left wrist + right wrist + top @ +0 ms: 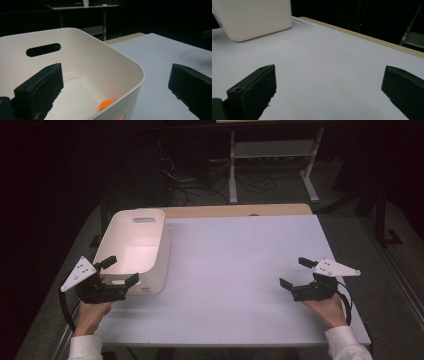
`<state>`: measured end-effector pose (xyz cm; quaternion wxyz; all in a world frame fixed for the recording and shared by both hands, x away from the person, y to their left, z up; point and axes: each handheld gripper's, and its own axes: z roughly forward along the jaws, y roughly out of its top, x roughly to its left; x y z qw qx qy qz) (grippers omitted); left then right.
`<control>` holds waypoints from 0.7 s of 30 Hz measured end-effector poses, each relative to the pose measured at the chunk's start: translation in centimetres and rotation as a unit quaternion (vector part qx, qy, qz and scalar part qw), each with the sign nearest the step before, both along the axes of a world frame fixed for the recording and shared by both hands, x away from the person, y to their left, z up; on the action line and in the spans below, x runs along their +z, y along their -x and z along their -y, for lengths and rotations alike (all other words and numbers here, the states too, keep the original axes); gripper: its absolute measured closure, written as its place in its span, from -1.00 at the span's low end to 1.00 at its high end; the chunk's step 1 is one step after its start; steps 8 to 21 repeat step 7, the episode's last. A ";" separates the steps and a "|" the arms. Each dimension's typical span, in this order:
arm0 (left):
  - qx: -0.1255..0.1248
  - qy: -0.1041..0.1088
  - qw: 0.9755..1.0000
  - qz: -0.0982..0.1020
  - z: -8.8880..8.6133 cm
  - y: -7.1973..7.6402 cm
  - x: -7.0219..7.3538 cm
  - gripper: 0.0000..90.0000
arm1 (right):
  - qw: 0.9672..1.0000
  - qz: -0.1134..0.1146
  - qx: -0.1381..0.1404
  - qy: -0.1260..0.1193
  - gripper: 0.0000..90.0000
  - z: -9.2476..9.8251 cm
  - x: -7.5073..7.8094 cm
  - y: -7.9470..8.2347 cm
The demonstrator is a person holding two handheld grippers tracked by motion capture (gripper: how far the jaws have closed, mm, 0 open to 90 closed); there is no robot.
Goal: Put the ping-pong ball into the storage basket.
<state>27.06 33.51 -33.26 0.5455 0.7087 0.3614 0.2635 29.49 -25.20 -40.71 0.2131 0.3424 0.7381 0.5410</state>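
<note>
— White plastic, that bin (152, 245) at the left of the table (240, 270)?

— Yes, a white bin with a slot handle (43, 49) cut into its far wall. It stands on the pale table top, toward the left edge.

— Anything in it?

— An orange ball (106, 104) lies on the bin's floor, close under the near wall, as the left gripper view shows it.

— Where is the left claw (120, 270)?

— At the bin's near corner, held in the person's left hand (91, 312). Its jaws are spread wide with nothing between them but the bin's rim: one jaw sits over the inside of the bin, the other outside it, above the table. Whether either touches the rim I cannot tell.

— And the right claw (295, 273)?

— Well apart from the bin, at the right side of the table, held in the right hand (327, 309). Its jaws also stand wide apart and empty, over bare table top, pointing toward the bin.
</note>
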 end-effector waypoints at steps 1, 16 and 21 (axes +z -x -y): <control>0.000 0.000 1.000 0.001 0.0 0.0 0.0 -1.00 | 1.000 0.000 0.000 0.000 -1.00 0.0 0.0 0.0; 0.006 0.003 1.000 0.011 -0.4 0.1 -0.3 -1.00 | 1.000 0.004 -0.002 -0.001 -1.00 0.2 0.1 0.0; 0.006 0.003 1.000 0.011 -0.4 0.1 -0.3 -1.00 | 1.000 0.004 -0.002 -0.001 -1.00 0.2 0.1 0.0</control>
